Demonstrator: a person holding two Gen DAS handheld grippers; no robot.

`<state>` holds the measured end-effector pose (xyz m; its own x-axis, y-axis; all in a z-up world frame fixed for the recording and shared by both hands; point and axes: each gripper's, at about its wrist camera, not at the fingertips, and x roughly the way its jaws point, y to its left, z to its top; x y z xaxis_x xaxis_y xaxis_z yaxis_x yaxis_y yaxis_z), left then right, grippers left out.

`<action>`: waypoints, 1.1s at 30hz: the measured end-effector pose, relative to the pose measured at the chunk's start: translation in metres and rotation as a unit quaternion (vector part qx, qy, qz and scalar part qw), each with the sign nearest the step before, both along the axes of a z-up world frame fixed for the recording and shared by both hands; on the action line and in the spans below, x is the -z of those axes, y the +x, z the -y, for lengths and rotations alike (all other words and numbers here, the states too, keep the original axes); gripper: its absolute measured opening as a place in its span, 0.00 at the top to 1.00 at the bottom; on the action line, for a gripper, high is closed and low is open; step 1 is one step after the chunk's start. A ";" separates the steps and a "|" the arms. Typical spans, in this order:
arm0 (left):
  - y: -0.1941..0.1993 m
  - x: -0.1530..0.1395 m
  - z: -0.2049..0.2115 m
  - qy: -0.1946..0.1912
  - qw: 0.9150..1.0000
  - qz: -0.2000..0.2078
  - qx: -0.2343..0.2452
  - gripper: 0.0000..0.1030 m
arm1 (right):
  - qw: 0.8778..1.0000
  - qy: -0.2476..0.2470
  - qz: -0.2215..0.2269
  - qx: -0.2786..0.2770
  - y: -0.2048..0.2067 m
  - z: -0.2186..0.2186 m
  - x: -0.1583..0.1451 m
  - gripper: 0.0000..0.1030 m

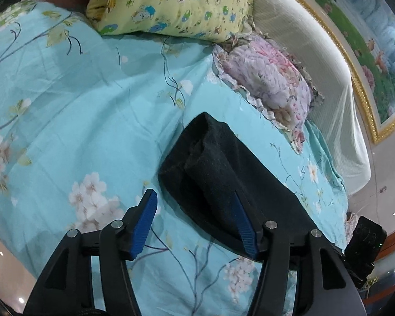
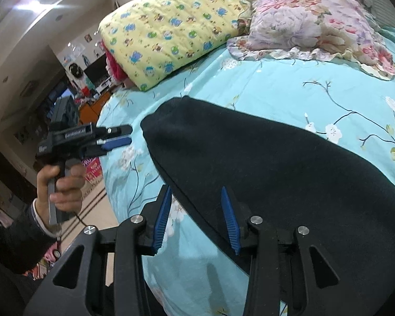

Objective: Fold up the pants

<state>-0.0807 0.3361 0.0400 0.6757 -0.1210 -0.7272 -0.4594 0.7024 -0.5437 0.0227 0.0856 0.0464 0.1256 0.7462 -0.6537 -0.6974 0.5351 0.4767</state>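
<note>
Left wrist view: the left gripper (image 1: 193,197) hangs with jaws parted and empty, its right pad over the near edge of the folded black pants (image 1: 223,173) on a turquoise floral bedsheet (image 1: 79,100). Right wrist view: the right gripper (image 2: 196,196) is released too — pads straddling the pants' edge without pressing — while a hand (image 2: 62,184) holds the other tool beside the bed, a yellow pillow (image 2: 171,31) beyond.
</note>
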 end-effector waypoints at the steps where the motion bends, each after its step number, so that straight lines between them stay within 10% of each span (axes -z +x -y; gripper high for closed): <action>1: 0.001 0.001 0.002 -0.003 1.000 -0.006 -0.001 0.36 | 1.000 0.002 -0.001 0.003 0.002 0.002 -0.001 0.60; 20: 0.028 0.030 0.022 -0.025 0.996 -0.086 -0.024 0.34 | 0.991 -0.038 -0.017 0.125 0.121 0.034 -0.005 0.59; 33: 0.049 0.042 0.027 -0.009 0.995 -0.092 -0.022 0.36 | 0.988 -0.155 0.008 -0.013 0.117 -0.023 0.038 0.57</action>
<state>-0.0321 0.3088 -0.0022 0.5361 -0.1081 -0.8372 -0.5830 0.6699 -0.4598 0.1394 0.1081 0.0086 0.1211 0.5140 -0.8492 -0.7193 0.6350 0.2817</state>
